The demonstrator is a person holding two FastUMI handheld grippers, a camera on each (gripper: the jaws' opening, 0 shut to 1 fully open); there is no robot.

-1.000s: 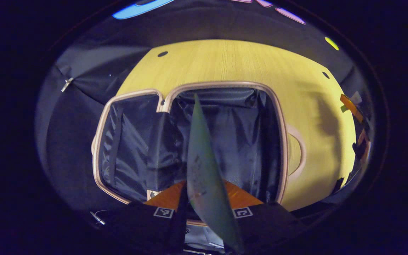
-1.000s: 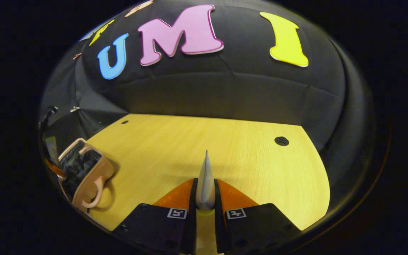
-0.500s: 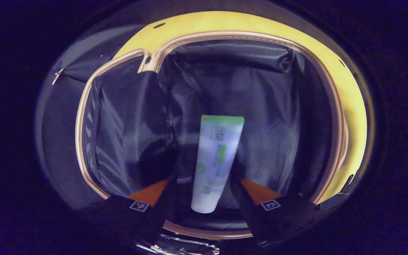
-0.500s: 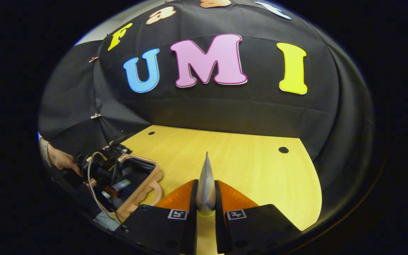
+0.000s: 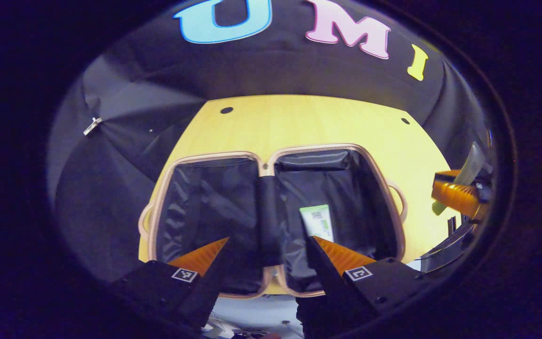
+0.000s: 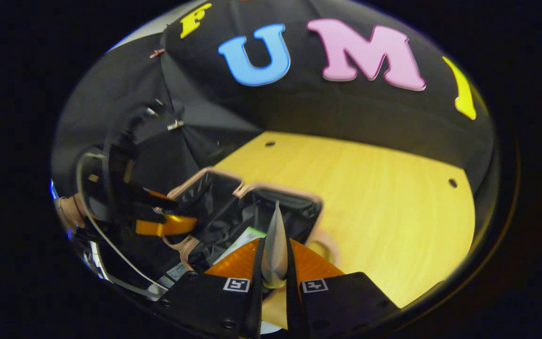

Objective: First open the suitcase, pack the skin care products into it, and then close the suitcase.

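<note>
The suitcase (image 5: pixel 327 147) lies open on the wooden table, both black-lined halves facing up. A white and green tube (image 5: pixel 316 221) rests in its right half. My left gripper (image 5: pixel 267 240) hovers open above the near rim, with nothing between its fingers. At the right edge of the left gripper view my right gripper (image 5: pixel 457 197) holds a silvery tube (image 5: pixel 471 165). In the right gripper view my right gripper (image 6: pixel 274 242) is shut on that silvery tube (image 6: pixel 274 235), seen edge-on, just above the suitcase (image 6: pixel 280 192). The white tube (image 6: pixel 242 239) lies inside, and the left gripper (image 6: pixel 163 226) stands to the left.
The wooden table (image 5: pixel 299 117) stretches behind and right of the suitcase, with small dark holes near its far corners. Black cloth walls close in the booth. A person's hand (image 6: pixel 66 212) and cables show behind the left gripper. Pink handles stick out from the suitcase's sides.
My left gripper let go of the white and green tube into the suitcase's right half and pulled back up. My right gripper carried the silvery tube leftward, over the suitcase.
</note>
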